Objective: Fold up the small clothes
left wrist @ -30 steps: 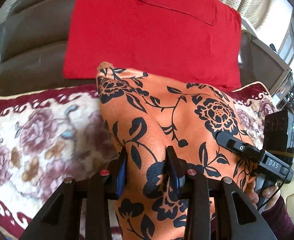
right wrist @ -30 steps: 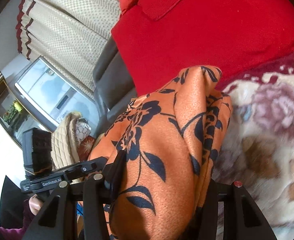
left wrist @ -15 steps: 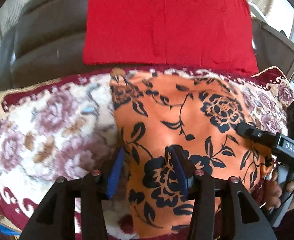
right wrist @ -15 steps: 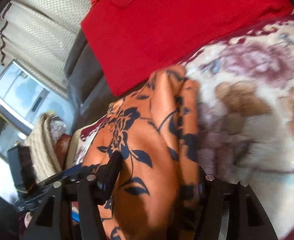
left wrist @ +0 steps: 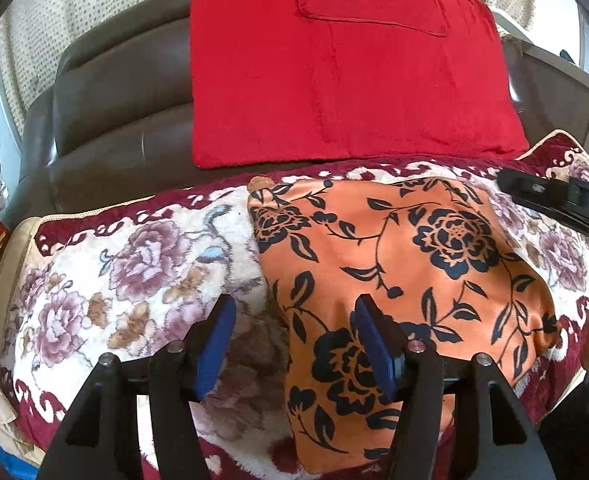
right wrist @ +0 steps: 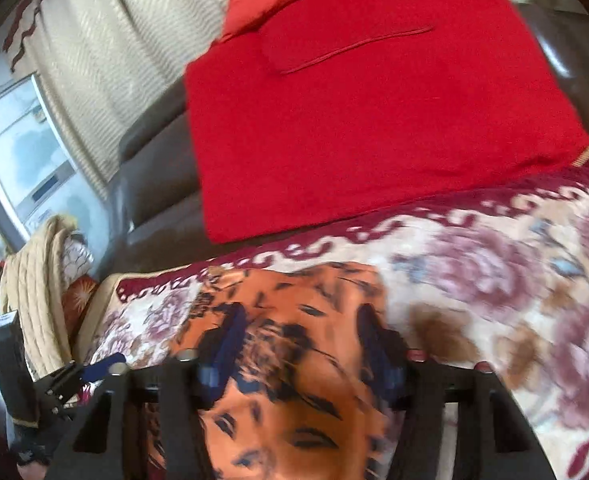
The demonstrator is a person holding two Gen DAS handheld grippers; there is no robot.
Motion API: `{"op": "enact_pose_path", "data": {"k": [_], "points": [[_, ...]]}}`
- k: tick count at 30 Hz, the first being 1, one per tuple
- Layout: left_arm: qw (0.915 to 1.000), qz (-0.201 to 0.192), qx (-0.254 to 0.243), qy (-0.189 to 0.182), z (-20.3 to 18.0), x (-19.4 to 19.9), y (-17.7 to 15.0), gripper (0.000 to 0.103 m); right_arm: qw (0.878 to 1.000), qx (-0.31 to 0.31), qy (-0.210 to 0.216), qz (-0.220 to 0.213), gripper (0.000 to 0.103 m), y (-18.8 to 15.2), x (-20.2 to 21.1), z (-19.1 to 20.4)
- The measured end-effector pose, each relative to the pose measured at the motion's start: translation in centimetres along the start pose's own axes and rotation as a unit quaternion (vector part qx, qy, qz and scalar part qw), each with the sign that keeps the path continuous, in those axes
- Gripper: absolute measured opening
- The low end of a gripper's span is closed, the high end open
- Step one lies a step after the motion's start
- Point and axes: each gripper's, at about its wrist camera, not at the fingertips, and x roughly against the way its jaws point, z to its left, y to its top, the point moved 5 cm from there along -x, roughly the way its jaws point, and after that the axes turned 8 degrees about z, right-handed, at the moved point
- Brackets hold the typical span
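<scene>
No text, label or no. can be read in either view. The black body of the other gripper (left wrist: 566, 204), at right edge of the left wrist view, has a small plate but its letters are too blurred. The right wrist view is smeared by motion, so nothing is legible there.

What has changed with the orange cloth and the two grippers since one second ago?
The orange floral cloth was held up, pinched by both grippers; now it lies flat on the flowered blanket. The left gripper has let go and its jaws are opening. The right gripper is closing above the cloth. The red cushion stayed.
</scene>
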Motion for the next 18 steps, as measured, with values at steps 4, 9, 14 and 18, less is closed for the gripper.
{"op": "enact_pose_path", "data": {"k": [4, 9, 14, 18], "points": [[0.9999, 0.01, 0.006, 0.003, 0.5, -0.9, -0.2, 0.063, 0.999, -0.013, -0.029, 0.042, 0.037, 0.5, -4.5, 0.2], [0.9997, 0.02, 0.01, 0.006, 0.8, -1.9, -0.5, 0.063, 0.993, -0.054, -0.033, 0.102, 0.037, -1.2, -8.8, -2.3], [0.9997, 0.02, 0.014, 0.006, 1.0, -1.8, -0.7, 0.063, 0.995, -0.033, -0.033, 0.086, 0.039, -1.8, -6.0, -1.1], [0.9997, 0.015, 0.013, 0.011, 1.0, -1.4, -1.0, 0.063, 0.997, -0.024, -0.025, 0.068, 0.039, -3.4, -1.7, -0.4]]}}
